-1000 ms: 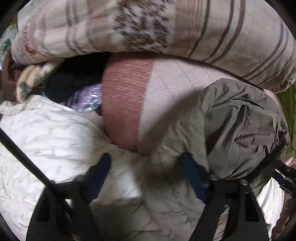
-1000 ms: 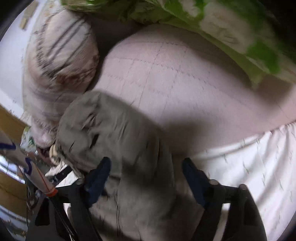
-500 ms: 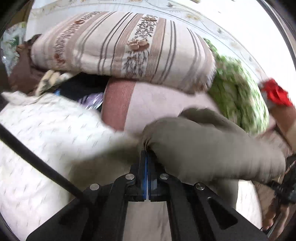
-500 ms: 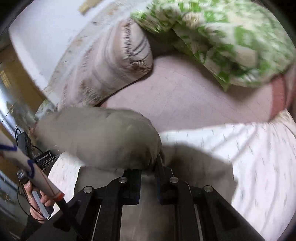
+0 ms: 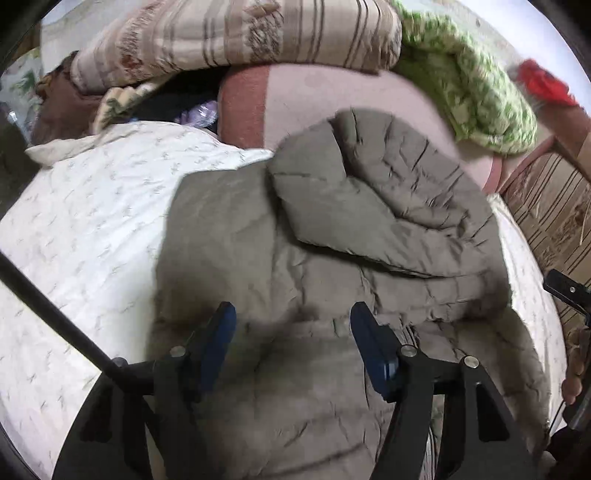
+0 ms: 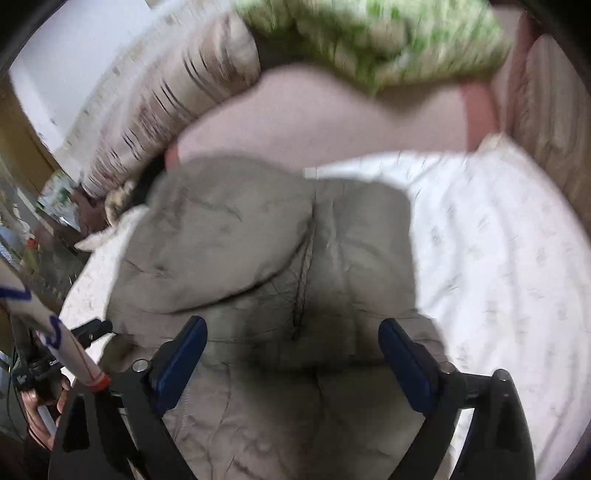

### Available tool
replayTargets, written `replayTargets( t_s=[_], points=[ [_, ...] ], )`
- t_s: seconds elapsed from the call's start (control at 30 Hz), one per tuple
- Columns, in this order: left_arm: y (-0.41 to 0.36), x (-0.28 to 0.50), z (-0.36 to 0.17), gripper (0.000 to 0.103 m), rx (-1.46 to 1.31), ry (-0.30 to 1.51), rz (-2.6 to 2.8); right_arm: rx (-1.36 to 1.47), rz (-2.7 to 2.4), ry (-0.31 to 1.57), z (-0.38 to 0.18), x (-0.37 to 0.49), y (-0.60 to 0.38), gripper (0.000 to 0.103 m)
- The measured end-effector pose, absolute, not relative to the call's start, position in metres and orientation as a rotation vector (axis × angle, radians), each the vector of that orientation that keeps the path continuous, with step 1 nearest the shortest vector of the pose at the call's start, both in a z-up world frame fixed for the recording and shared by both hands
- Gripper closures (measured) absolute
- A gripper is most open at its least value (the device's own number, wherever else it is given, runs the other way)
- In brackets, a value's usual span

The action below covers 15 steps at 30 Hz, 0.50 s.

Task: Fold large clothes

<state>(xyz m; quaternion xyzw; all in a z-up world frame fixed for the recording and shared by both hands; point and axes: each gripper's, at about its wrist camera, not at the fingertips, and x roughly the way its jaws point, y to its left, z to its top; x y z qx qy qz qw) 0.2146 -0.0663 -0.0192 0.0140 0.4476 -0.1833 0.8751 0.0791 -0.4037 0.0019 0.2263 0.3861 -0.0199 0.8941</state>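
Both of your tongs stand wide apart, nothing clamped. Left tongs (image 5: 291, 325): blue pads spread over the near part of the grey-olive padded jacket (image 5: 332, 229); whether the pads touch the cloth cannot be told. Right tongs (image 6: 291, 347): spread wider, also above the jacket (image 6: 258, 251), contact likewise unclear.

Jacket lies on the bed's white patterned sheet (image 5: 92, 206), bunched, one padded flap folded over the body. Its far edge reaches the pink quilted cover (image 5: 332, 88).

Left view only: striped beige blanket (image 5: 236, 33) stacked on the pink cover at the far side, dark clothes tucked beneath it at far left, green floral bedding (image 5: 472, 85) at far right, a red item (image 5: 543, 81) past it, and your right hand's fingers (image 5: 574, 376) at the right edge.

Right view only: blurred by motion; white sheet (image 6: 498, 240) runs wide to the right of the jacket, a pale wall at far left, and your left hand (image 6: 40, 410) gripping its handle at the near left.
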Motion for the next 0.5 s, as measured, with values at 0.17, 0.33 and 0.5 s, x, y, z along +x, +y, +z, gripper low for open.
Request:
replayTargets(
  t_s=[0.17,0.33,0.5],
  points=[
    [-0.059,0.242,-0.008,0.039,-0.127,0.923,-0.356,0.561,0.058,0.703,0.021,0.099,-0.406,0.009],
    [-0.083,0.292,-0.051,0.039,-0.048,0.992,-0.25,0.737,0.062,0.761,-0.026,0.154,-0.4,0.03],
    [-0.084,0.292,-0.076,0.039,-0.02,0.986,-0.222,0.687,-0.02,0.891,-0.074,0.172,-0.398,0.034]
  ],
)
